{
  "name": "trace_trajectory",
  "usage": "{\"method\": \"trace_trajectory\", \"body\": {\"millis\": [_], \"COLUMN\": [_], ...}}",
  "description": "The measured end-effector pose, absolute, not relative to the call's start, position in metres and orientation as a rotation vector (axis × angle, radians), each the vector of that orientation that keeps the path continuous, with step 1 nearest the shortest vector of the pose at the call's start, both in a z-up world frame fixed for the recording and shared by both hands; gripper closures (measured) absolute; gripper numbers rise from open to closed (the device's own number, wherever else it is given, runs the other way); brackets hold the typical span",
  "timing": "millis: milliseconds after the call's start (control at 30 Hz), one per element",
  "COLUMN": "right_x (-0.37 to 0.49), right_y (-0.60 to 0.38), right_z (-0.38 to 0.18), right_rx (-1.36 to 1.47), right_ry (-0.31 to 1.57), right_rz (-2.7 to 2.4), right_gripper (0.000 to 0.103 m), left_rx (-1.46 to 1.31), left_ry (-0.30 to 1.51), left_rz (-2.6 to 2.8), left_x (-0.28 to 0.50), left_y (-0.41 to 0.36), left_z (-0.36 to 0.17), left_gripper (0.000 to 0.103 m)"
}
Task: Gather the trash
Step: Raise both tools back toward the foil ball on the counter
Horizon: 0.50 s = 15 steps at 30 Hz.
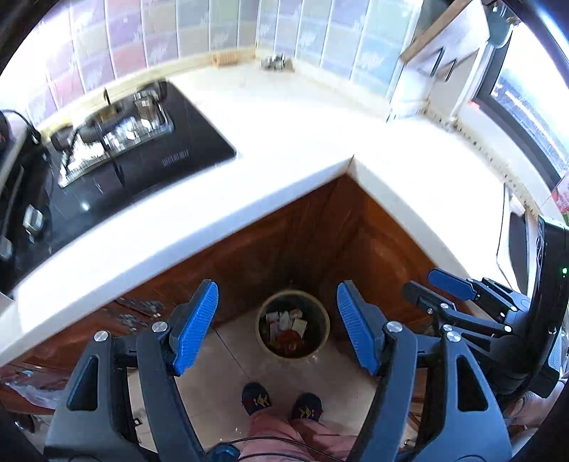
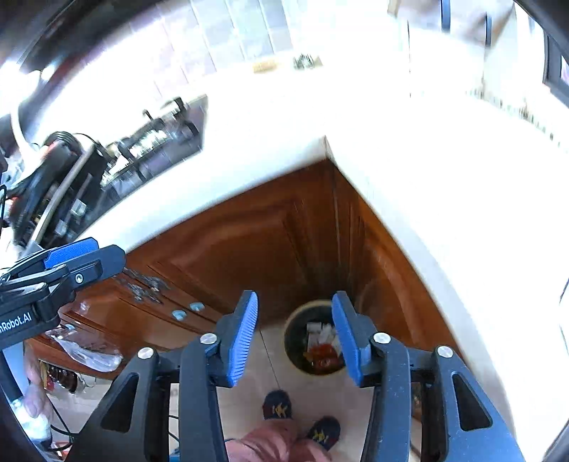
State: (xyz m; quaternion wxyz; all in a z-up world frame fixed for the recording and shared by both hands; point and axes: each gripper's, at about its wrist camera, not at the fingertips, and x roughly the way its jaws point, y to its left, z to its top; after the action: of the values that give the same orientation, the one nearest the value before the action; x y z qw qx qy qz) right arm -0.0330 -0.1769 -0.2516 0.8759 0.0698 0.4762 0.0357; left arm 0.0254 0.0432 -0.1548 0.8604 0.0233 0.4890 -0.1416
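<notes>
White L-shaped countertop (image 1: 284, 117) up top, black cooktop (image 1: 142, 156) upper left, brown wooden cabinets (image 1: 284, 234) underneath, tiled backsplash (image 1: 213, 32) behind.

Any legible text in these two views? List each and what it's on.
"nRobot.AI", cut off at the frame edge: on the left hand-held gripper, seen in the right wrist view.
White print on the black cooktop: too blurred to read.
Yellow marks on the slippers: a motif, not text.
Nothing else legible.

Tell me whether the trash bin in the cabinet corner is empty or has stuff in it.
Has stuff in it. The bin stands upright on the floor, its open top showing white scraps and something red inside; how full it is, I cannot tell.
</notes>
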Motion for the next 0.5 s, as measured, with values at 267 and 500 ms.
{"method": "trace_trajectory", "body": {"millis": [267, 500], "right_x": [-0.043, -0.035], "right_y": [-0.177, -0.184], "right_z": [-0.171, -0.119], "right_rx": [0.143, 0.135], "right_ry": [0.849, 0.75], "right_rz": [0.103, 0.131], "right_gripper": [0.053, 0.052], "left_rx": [0.093, 0.113], "left_ry": [0.904, 0.824], "left_rz": [-0.304, -0.294], "left_x": [0.012, 0.017], "left_y": [0.038, 0.031], "left_z": [-0.073, -0.012], "left_gripper": [0.036, 0.036]}}
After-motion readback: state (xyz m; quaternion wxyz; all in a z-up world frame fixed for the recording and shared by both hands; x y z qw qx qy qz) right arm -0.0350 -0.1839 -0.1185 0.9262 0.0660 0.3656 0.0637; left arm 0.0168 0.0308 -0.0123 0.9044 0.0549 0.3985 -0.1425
